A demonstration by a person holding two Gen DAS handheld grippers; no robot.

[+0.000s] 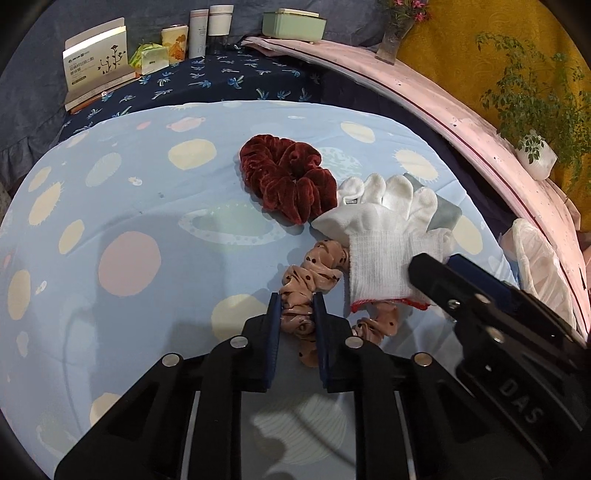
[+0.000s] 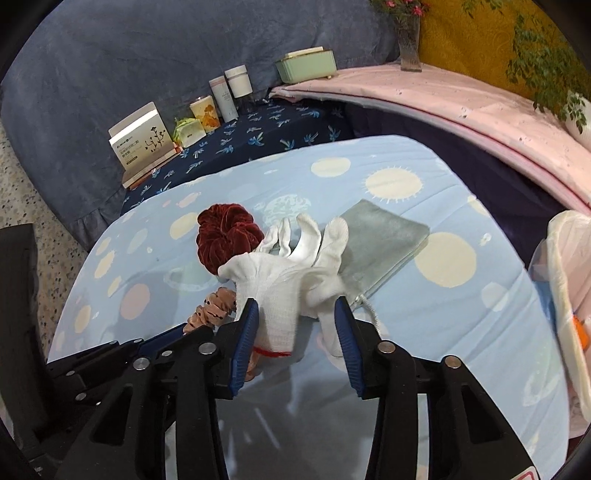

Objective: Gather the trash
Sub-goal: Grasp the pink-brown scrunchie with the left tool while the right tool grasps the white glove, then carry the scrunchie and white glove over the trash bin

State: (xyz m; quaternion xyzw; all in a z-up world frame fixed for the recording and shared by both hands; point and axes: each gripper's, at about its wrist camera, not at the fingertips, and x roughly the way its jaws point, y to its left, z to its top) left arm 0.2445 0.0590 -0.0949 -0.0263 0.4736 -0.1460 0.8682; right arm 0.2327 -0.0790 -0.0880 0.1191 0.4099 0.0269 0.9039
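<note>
On the light blue planet-print cloth (image 1: 129, 203) lies a pink dotted scrunchie (image 1: 314, 273). My left gripper (image 1: 296, 306) is shut on its near loop, both blue pads pressing the fabric. A white knit glove (image 2: 280, 280) with a red cuff edge lies partly over the scrunchie. My right gripper (image 2: 295, 314) straddles the glove's cuff. Its left pad touches the knit, but a gap shows at the right pad, so it is open. A dark red velvet scrunchie (image 1: 288, 177) sits just beyond. A grey pouch (image 2: 384, 236) lies under the glove's fingers.
A white plastic bag (image 2: 565, 277) hangs open at the right edge of the cloth. Boxes (image 1: 96, 62), bottles (image 1: 210, 26) and a green tin (image 1: 293, 24) stand at the back. A pink ledge (image 1: 443, 114) with a vase and plants curves along the right.
</note>
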